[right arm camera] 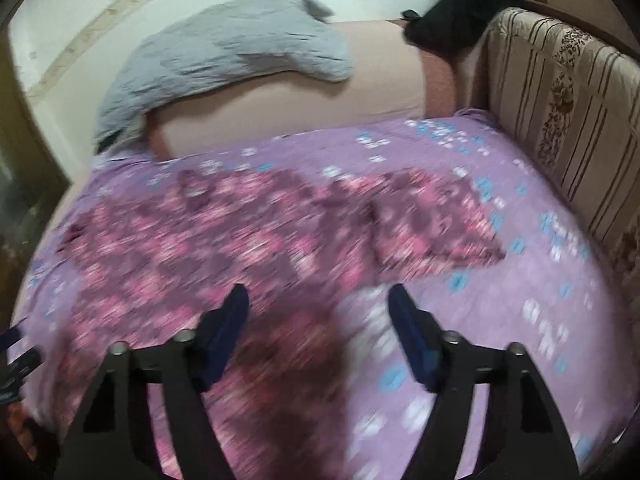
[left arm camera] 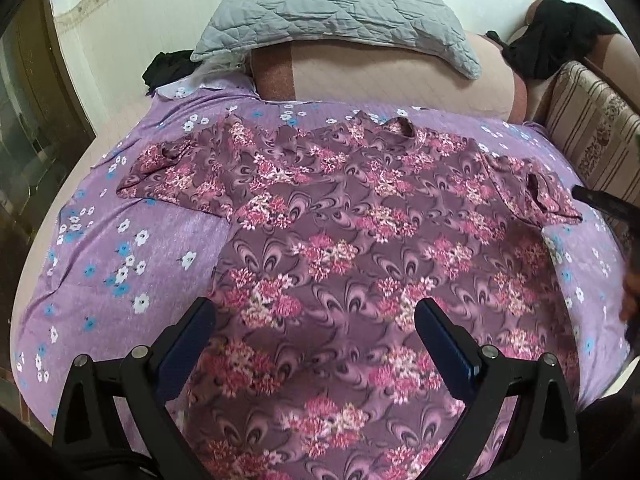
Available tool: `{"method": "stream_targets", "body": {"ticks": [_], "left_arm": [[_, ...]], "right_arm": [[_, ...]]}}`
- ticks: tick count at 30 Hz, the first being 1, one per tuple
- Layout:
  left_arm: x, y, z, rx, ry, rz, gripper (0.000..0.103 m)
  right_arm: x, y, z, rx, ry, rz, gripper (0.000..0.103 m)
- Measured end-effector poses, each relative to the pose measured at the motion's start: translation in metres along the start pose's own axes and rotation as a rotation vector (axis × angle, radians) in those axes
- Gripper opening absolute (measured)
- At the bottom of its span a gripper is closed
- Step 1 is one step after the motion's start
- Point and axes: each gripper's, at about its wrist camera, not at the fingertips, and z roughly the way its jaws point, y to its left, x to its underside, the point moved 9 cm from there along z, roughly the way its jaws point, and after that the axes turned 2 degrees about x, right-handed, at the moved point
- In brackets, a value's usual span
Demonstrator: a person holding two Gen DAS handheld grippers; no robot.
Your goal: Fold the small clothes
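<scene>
A maroon short-sleeved garment [left arm camera: 360,240] with pink flower clusters lies spread flat on a lilac flowered bedsheet [left arm camera: 120,280], neckline far from me and a sleeve out to each side. My left gripper [left arm camera: 316,308] hovers open over its lower middle, with nothing between the pads. The right wrist view is blurred. In it my right gripper [right arm camera: 318,294] stands open above the garment [right arm camera: 200,248], over its right side edge where cloth meets the sheet [right arm camera: 520,320], and grips nothing. The right sleeve [right arm camera: 440,224] lies ahead of it.
A grey quilted pillow [left arm camera: 332,12] rests on a pink bolster [left arm camera: 400,84] at the far end. Black clothes [left arm camera: 560,44] hang at the far right, and a smaller dark pile [left arm camera: 168,70] sits far left. A striped cushion [left arm camera: 592,132] borders the bed's right side.
</scene>
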Motion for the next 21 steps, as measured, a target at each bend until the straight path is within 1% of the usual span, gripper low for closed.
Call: {"method": "stream_targets", "body": {"ticks": [1,5,6,8,10,12,13,14,17,20,21], "left_arm": [[-0.001,0.000,0.004,0.000,0.002,-0.001,0.100],[-0.005,-0.001,0.023,-0.002,0.026,-0.001,0.100],[-0.006,-0.001,0.029,-0.002,0.034,0.000,0.100],[-0.006,-0.001,0.038,-0.005,0.045,0.003,0.100],[-0.007,0.000,0.045,-0.006,0.053,0.005,0.100],[-0.006,0.000,0.050,-0.008,0.058,0.004,0.100],[-0.006,0.001,0.052,-0.008,0.060,0.002,0.100],[-0.006,0.002,0.053,-0.005,0.061,-0.002,0.100],[-0.006,0.006,0.054,-0.001,0.056,-0.011,0.100],[-0.005,0.011,0.055,0.014,0.051,-0.033,0.100],[-0.005,0.013,0.055,0.020,0.051,-0.040,0.100]], "right_arm": [[-0.009,-0.007,0.016,0.006,0.015,0.000,0.060],[-0.027,-0.024,0.062,0.041,0.058,-0.028,0.060],[-0.028,-0.026,0.072,0.044,0.073,-0.026,0.060],[-0.029,-0.034,0.094,0.060,0.101,-0.024,0.055],[-0.027,-0.039,0.111,0.079,0.131,-0.033,0.052],[-0.021,-0.046,0.126,0.092,0.167,-0.031,0.038],[-0.018,-0.049,0.131,0.086,0.181,-0.021,0.016],[-0.017,-0.052,0.132,0.071,0.183,-0.004,0.005],[-0.024,-0.046,0.117,0.033,0.136,0.013,0.004],[-0.034,-0.019,0.085,-0.025,0.081,-0.014,0.004],[-0.037,-0.007,0.073,-0.060,0.063,-0.018,0.004]]}}
